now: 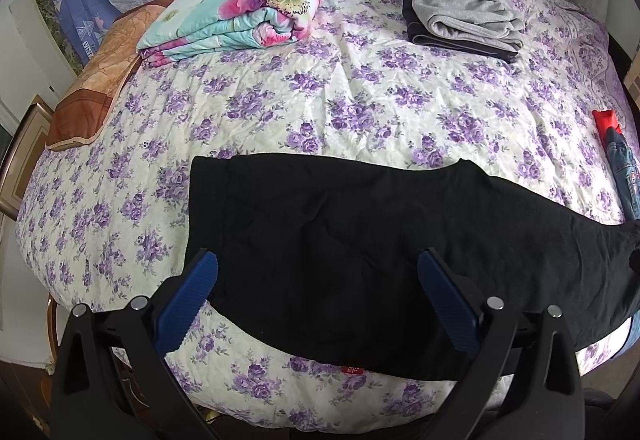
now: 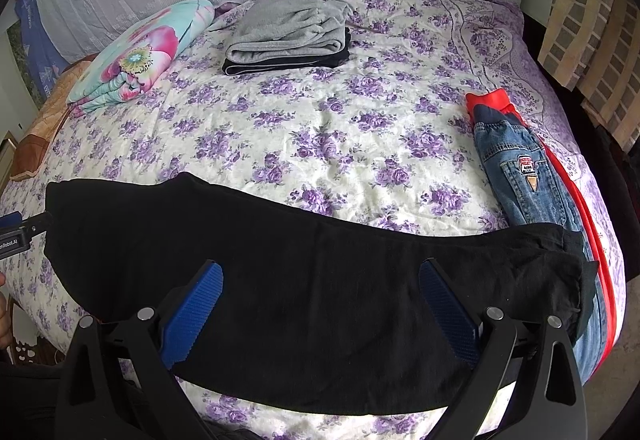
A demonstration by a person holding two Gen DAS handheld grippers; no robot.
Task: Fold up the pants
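Only R view: jeans (image 2: pixel 520 176) whole | both grippers (image 1: pixel 316 280) (image 2: pixel 320 284) agape over blk pants (image 1: pixel 340 240)

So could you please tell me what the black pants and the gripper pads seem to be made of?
Black pants: likely soft matte knit, cotton or similar; it drapes limply with shallow creases and no sheen. Pads: probably blue rubber or plastic, with a fine ribbed texture.

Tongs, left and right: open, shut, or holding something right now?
Left tongs: open, above the black pants, holding nothing.
Right tongs: open, above the same pants, holding nothing.
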